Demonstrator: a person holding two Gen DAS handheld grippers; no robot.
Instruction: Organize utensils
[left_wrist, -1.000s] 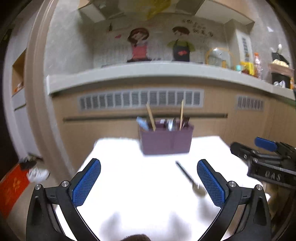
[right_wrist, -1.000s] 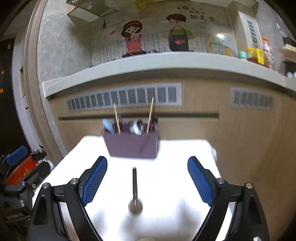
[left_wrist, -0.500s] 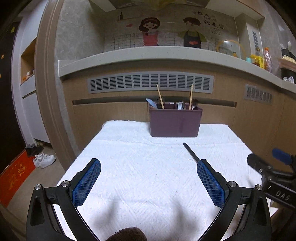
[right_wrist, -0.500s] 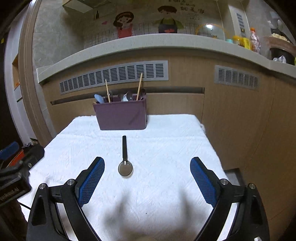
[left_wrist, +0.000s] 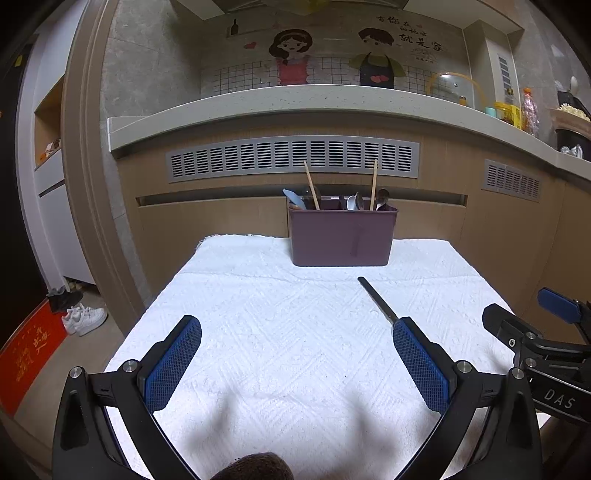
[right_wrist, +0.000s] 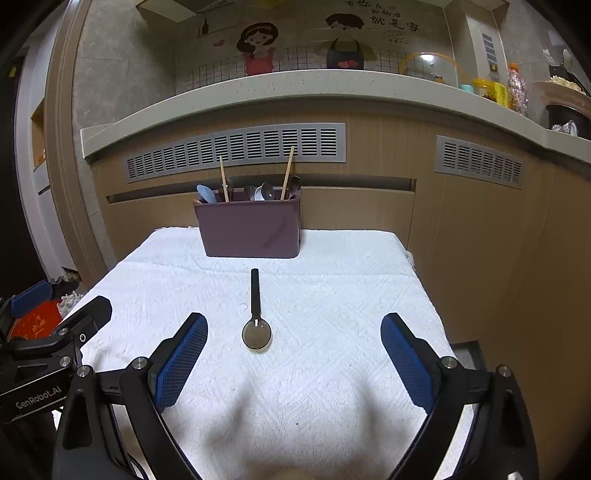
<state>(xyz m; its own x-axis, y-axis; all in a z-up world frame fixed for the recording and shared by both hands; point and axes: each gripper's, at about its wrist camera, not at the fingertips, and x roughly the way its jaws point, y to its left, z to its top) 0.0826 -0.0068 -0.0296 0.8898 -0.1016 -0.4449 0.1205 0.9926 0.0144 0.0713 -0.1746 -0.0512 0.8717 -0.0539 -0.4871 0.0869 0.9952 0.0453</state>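
Observation:
A black-handled metal spoon (right_wrist: 255, 314) lies on the white towel (right_wrist: 295, 369), bowl toward me; its handle shows in the left wrist view (left_wrist: 376, 299), its bowl hidden behind my finger. A purple utensil holder (right_wrist: 251, 230) stands at the table's far edge with chopsticks, spoons and a blue scoop inside; it also shows in the left wrist view (left_wrist: 341, 236). My right gripper (right_wrist: 293, 358) is open and empty, just short of the spoon and slightly right of it. My left gripper (left_wrist: 295, 362) is open and empty, left of the spoon.
A wooden counter front with grey vents (left_wrist: 291, 157) rises right behind the table. Shoes (left_wrist: 83, 317) and a red mat lie on the floor at left. The table's right edge drops to the floor (right_wrist: 461, 350). Each gripper shows at the other view's side.
Both grippers have pulled back and risen from the holder; the views have steadied. The spoon lies where it was. Both grippers stay open.

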